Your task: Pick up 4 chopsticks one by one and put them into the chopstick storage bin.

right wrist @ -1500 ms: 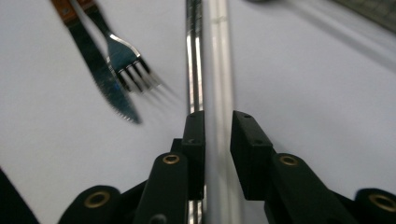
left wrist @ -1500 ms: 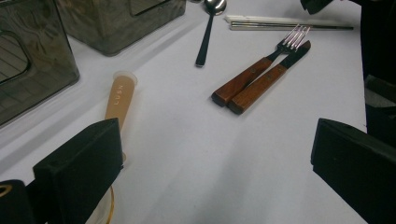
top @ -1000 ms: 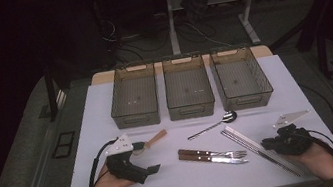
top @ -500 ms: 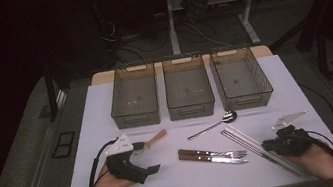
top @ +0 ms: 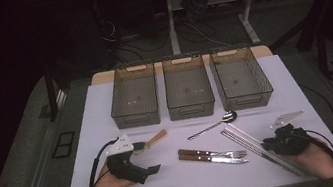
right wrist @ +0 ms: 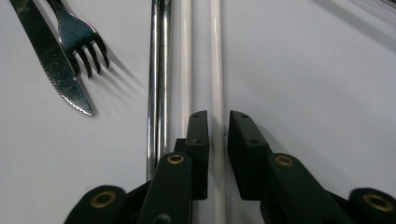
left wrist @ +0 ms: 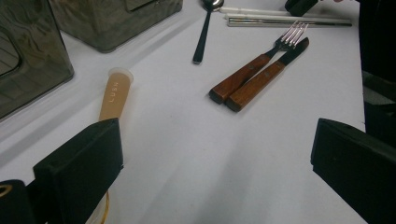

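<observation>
My right gripper (right wrist: pixel 218 116) lies low on the table at the near right (top: pixel 267 144). Its jaws straddle one white chopstick (right wrist: pixel 215 56) and have just been opening; a slim gap shows on each side, so the pads do not press it. A second white chopstick (right wrist: pixel 186 56) and a metal pair (right wrist: pixel 158 70) lie alongside. My left gripper (left wrist: pixel 215 140) rests wide open at the near left (top: pixel 147 157), nothing between its jaws. A tan handle (left wrist: pixel 113 93) lies just beyond its left jaw.
A wood-handled fork (left wrist: pixel 252 70) and knife (left wrist: pixel 266 79) lie side by side mid-table (top: pixel 210 156). A metal spoon (top: pixel 210 127) sits behind them. Three smoky plastic bins (top: pixel 136 121), (top: pixel 192 112), (top: pixel 247 102) stand in a row at the back. The table edge runs close under both hands.
</observation>
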Demonstrator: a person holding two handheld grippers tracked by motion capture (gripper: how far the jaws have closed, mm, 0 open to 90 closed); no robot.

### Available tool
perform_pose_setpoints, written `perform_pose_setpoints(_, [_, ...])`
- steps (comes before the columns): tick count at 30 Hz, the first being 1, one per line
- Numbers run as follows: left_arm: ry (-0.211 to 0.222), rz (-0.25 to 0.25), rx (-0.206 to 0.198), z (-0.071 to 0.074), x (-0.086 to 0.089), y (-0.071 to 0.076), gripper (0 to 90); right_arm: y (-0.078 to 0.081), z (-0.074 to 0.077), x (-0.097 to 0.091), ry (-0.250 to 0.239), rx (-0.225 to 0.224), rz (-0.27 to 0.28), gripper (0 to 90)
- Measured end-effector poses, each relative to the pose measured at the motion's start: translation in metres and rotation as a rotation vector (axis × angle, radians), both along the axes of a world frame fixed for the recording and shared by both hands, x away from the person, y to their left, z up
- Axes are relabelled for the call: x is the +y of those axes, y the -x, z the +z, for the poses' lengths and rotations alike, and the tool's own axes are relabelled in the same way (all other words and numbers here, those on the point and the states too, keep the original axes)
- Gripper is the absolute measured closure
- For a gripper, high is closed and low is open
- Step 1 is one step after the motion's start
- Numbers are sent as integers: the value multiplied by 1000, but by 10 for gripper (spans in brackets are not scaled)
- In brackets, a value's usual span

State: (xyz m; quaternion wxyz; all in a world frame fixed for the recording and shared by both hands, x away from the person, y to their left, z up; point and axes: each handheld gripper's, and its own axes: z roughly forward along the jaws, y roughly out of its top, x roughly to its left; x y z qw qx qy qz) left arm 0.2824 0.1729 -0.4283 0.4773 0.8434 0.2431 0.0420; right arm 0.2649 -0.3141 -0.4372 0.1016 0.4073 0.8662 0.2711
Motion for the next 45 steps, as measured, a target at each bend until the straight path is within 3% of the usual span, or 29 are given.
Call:
perform_pose_setpoints(10, [-1,0,2,0,-1,0,6,0,-2,-2,-11,-17,6,832])
perform_pose_setpoints(25, [-6,-10,3,-1,-3,1,7,1,-4,-5,-37,-29,5,843])
perform_pose_setpoints(36, [-2,-13,2,-1,-3,1,7,0,-4,-8,-98,-15,1,845])
perform_pose_setpoints(45, [-2,-13,2,-1,-2,1,7,2,6,-16,-148,-40,13,844])
